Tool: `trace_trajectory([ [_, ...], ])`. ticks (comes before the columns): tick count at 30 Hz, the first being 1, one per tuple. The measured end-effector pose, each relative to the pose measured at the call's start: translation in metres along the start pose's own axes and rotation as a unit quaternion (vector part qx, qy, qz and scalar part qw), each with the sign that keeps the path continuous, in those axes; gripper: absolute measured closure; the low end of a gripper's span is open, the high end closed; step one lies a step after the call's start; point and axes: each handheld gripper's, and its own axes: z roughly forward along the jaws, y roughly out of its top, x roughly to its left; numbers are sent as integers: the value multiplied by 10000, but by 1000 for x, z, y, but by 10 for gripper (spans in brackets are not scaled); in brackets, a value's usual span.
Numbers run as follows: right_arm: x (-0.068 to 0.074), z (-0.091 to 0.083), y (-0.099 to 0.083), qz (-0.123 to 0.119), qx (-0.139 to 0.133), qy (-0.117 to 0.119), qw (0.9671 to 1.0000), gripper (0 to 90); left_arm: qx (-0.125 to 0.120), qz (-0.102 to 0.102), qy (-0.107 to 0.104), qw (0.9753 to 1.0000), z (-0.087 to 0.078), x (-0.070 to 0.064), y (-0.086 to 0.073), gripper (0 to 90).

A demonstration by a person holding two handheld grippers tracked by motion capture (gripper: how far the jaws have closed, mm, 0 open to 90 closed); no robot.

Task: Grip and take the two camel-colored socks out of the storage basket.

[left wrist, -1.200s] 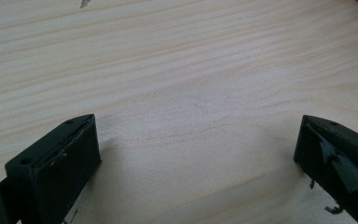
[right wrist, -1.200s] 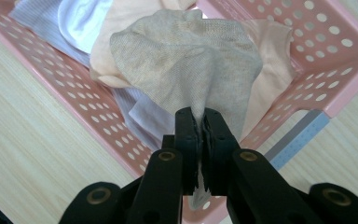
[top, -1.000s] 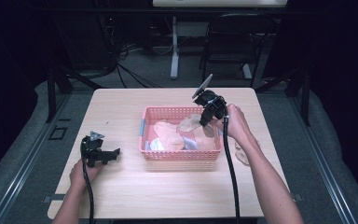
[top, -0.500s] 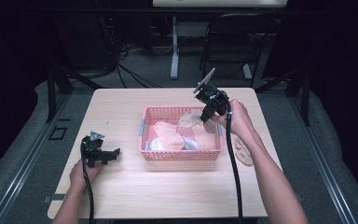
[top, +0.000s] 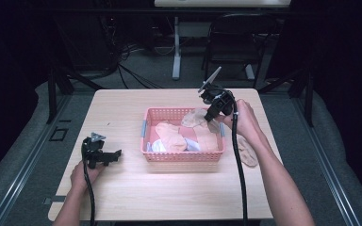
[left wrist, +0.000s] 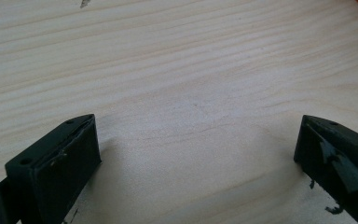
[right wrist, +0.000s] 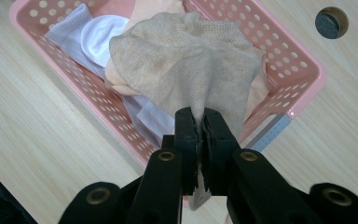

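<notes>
Socks filled the pink basket [top: 183, 157]; the right gripper [right wrist: 199, 128] was clamped on a beige sock [right wrist: 186, 60] and had lifted it higher than a second before, clear of the heap, likely to join the sock [top: 248, 151] beside the basket. The left gripper [left wrist: 198, 154] stayed wide open over bare table [left wrist: 177, 60]. How many socks lay underneath was hidden.

From above the person's side we looked forward and down over the whole table [top: 122, 197]. The left gripper's camera sat close over bare wood, facing down. The right gripper's camera looked steeply into the pink basket [right wrist: 289, 56], which the high view shared
</notes>
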Motion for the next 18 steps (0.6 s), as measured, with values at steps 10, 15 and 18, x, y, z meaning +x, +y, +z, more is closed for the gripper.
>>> trace_trajectory([
  [10,-12,-10,-13,186,-107,-22,9998,858,0,0,-1,10000,0,0,0,0],
  [15,-23,-18,-24,317,-146,-65,9994,859,0,0,-1,10000,0,0,0,0],
  [18,-27,-21,-29,356,-172,-78,9992,858,0,1,-1,10000,0,0,0,0],
])
